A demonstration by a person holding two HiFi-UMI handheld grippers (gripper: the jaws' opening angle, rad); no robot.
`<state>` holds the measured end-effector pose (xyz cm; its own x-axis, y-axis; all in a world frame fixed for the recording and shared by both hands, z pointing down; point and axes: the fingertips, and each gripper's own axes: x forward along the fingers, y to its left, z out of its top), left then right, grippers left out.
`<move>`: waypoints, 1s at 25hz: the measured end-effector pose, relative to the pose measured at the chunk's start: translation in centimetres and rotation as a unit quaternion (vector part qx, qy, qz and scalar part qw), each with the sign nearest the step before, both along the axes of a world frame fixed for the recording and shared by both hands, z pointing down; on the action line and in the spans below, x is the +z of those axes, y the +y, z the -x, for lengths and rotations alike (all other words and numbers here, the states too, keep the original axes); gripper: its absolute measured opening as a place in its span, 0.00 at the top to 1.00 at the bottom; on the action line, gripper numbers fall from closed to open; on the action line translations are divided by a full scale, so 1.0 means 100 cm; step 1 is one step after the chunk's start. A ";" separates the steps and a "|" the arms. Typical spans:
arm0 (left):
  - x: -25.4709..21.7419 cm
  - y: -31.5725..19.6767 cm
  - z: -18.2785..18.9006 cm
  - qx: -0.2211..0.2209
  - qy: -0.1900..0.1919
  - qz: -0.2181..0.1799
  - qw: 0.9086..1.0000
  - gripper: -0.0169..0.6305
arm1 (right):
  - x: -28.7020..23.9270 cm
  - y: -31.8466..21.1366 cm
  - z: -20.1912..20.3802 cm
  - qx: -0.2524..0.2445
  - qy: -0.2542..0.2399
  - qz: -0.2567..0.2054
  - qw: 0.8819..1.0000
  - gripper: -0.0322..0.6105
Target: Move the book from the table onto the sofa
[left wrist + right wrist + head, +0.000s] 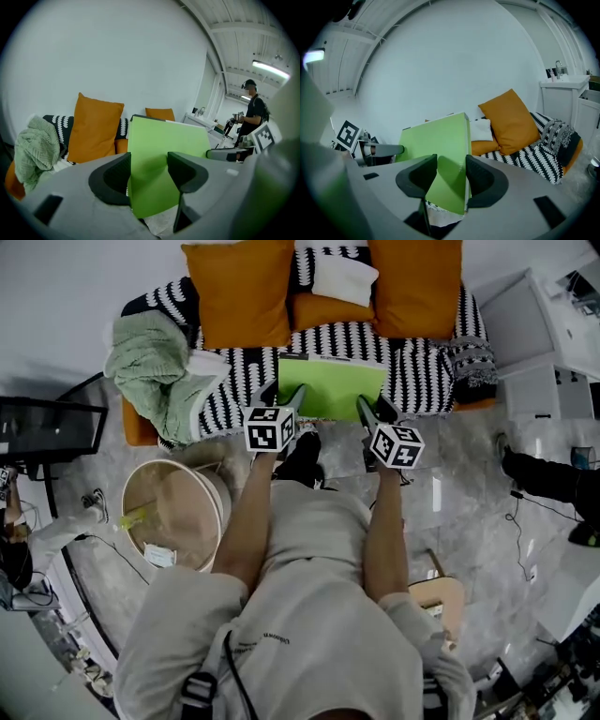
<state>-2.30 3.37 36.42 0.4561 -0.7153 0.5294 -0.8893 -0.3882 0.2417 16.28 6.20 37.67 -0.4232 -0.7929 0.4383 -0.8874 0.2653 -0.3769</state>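
- The book [332, 387] was off the desk, carried roughly flat over the front of the sofa [427, 367] seat.
- The left gripper [149, 164] was clamped on its near left corner and the right gripper [451, 166] on its near right corner.
- We judged the book stiff, thin and fairly light, with a smooth green cover that could slip.
- Held only at the near corners, its far edge might dip, so an even grip on both sides mattered.
- The bare striped seat ahead gave open room.
- The green blanket [150, 367] bounded that room on the left, and the orange cushions [239, 292] and white pillow [344, 277] bounded it behind.
- The book's near edge hung about over the seat's front edge, so we thought it should land further in.
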 end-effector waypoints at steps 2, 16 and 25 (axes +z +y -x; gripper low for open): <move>0.009 -0.006 0.000 -0.002 0.005 0.011 1.000 0.59 | 0.006 -0.006 -0.001 -0.002 -0.006 0.003 1.000 0.65; 0.095 -0.068 0.009 -0.028 0.031 0.116 0.992 0.59 | 0.082 -0.074 0.008 -0.017 0.031 0.104 0.994 0.65; 0.155 -0.134 0.017 -0.006 0.020 0.171 0.985 0.59 | 0.141 -0.132 0.017 -0.010 0.023 0.166 0.986 0.65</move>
